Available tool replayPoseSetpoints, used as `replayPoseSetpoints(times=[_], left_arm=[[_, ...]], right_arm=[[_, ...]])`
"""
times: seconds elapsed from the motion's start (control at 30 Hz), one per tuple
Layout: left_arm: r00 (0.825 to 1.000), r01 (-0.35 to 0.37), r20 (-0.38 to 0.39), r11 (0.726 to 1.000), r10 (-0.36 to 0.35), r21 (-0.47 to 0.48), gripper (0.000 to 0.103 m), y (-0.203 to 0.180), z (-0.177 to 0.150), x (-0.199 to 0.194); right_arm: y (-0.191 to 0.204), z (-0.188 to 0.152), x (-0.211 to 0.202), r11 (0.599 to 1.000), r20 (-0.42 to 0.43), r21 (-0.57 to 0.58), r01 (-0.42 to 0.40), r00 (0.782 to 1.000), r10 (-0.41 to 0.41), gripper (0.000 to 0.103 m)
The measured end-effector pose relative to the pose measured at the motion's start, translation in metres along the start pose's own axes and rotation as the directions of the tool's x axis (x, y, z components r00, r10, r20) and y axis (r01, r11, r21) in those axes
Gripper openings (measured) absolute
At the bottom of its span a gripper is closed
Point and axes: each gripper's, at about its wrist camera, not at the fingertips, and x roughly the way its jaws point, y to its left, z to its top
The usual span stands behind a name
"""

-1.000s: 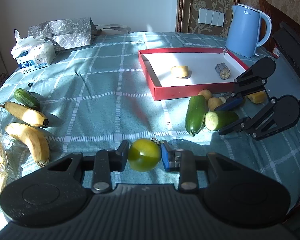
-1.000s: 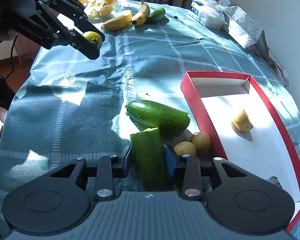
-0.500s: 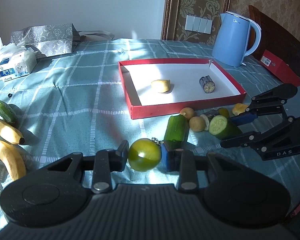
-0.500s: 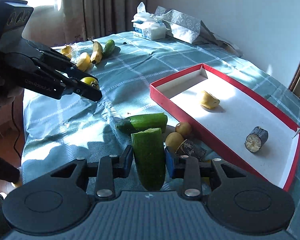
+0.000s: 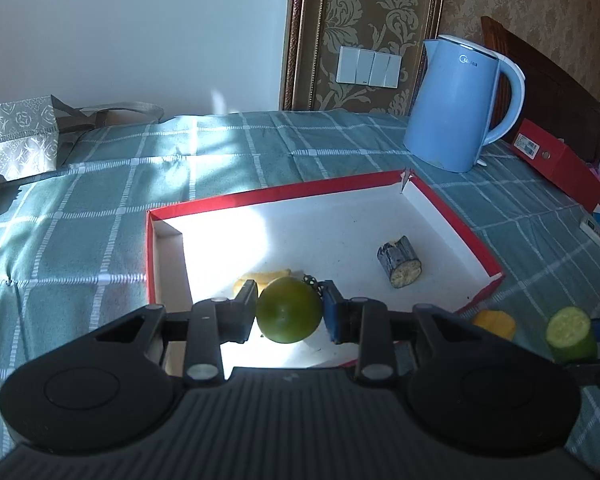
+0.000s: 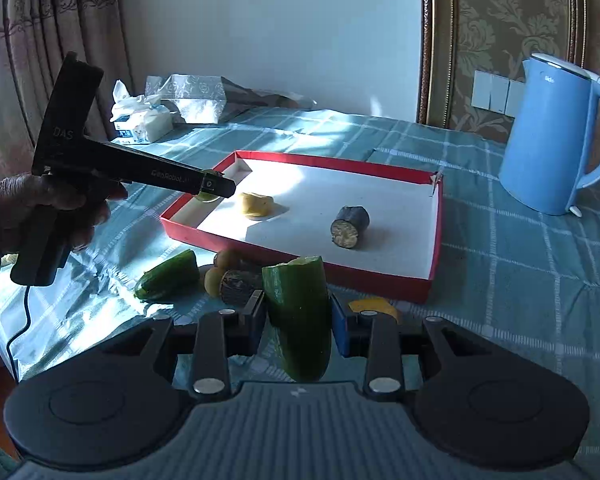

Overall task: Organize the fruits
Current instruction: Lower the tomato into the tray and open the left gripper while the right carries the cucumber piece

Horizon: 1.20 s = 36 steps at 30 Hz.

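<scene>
The left gripper (image 5: 289,311) is clamped on a round green fruit (image 5: 289,309), both pads tight against its sides, and holds it low in the centre of the left wrist view, above the near left part of the red tray (image 5: 460,220). In the right wrist view that same gripper (image 6: 212,186) reaches in from the left edge, a hand (image 6: 48,208) wrapped round its handle, its tip over the tray's left corner. Inside the tray lie a yellow piece (image 6: 255,204) towards the left and a dark-skinned chunk (image 6: 350,227) with a pale cut face near the middle. The right gripper (image 6: 298,318) is closed on a cut cucumber half (image 6: 300,316), held upright at lower centre, in front of the tray's near wall. On the checked tablecloth (image 6: 520,272) just before the tray rest another cucumber piece (image 6: 168,278), two small brownish fruits (image 6: 220,268) and a yellow bit (image 6: 374,306). A blue kettle (image 6: 552,136) stands at the right edge, beyond the tray.
</scene>
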Motion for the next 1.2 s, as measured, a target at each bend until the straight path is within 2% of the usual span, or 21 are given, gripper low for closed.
replayPoseSetpoints(times=[0.23,0.43,0.53,0.63,0.67,0.7,0.8,0.93,1.07,1.2], left_arm=[[0.998,0.002,-0.055,0.996,0.002,0.086,0.03,-0.022,0.013,0.055],[0.994,0.0,-0.106,0.992,0.014,0.126,0.031,-0.03,0.005,0.07],[0.995,-0.001,-0.097,0.99,0.015,0.144,0.035,-0.031,0.003,0.068],[0.998,-0.03,-0.047,0.987,0.038,0.16,0.057,-0.033,0.004,0.054],[0.998,-0.051,-0.023,0.985,0.056,0.164,0.071,-0.033,0.005,0.047],[0.997,-0.071,0.002,0.984,0.072,0.164,0.078,-0.033,0.006,0.041],[0.993,-0.108,0.052,0.985,0.102,0.134,0.079,-0.023,0.007,0.015],[0.988,-0.132,0.08,0.991,0.13,0.016,0.079,-0.003,-0.001,-0.021],[0.979,-0.184,0.082,0.983,0.185,-0.026,0.079,0.013,-0.022,-0.059],[0.972,-0.231,0.043,0.972,0.233,-0.039,0.079,0.02,-0.05,-0.085]], right_arm=[[-0.022,-0.019,-0.011,0.992,-0.022,0.086,0.088,0.996,-0.086,0.034],[-0.029,-0.025,-0.006,0.988,-0.047,0.11,0.105,0.994,-0.1,0.034],[-0.03,-0.022,0.0,0.99,-0.056,0.104,0.1,0.994,-0.094,0.034],[-0.032,-0.015,0.005,0.99,-0.047,0.095,0.102,0.994,-0.097,0.034],[-0.033,-0.012,0.006,0.99,-0.044,0.094,0.102,0.994,-0.098,0.034],[-0.034,-0.008,0.009,0.991,-0.039,0.091,0.103,0.994,-0.1,0.034],[-0.038,0.008,0.017,0.99,-0.017,0.067,0.12,0.993,-0.119,0.034],[-0.044,0.033,0.034,0.991,0.011,0.028,0.134,0.991,-0.134,0.034],[-0.051,0.052,0.061,0.989,0.003,0.019,0.148,0.989,-0.148,0.034],[-0.056,0.062,0.096,0.988,-0.024,-0.01,0.152,0.988,-0.152,0.034]])
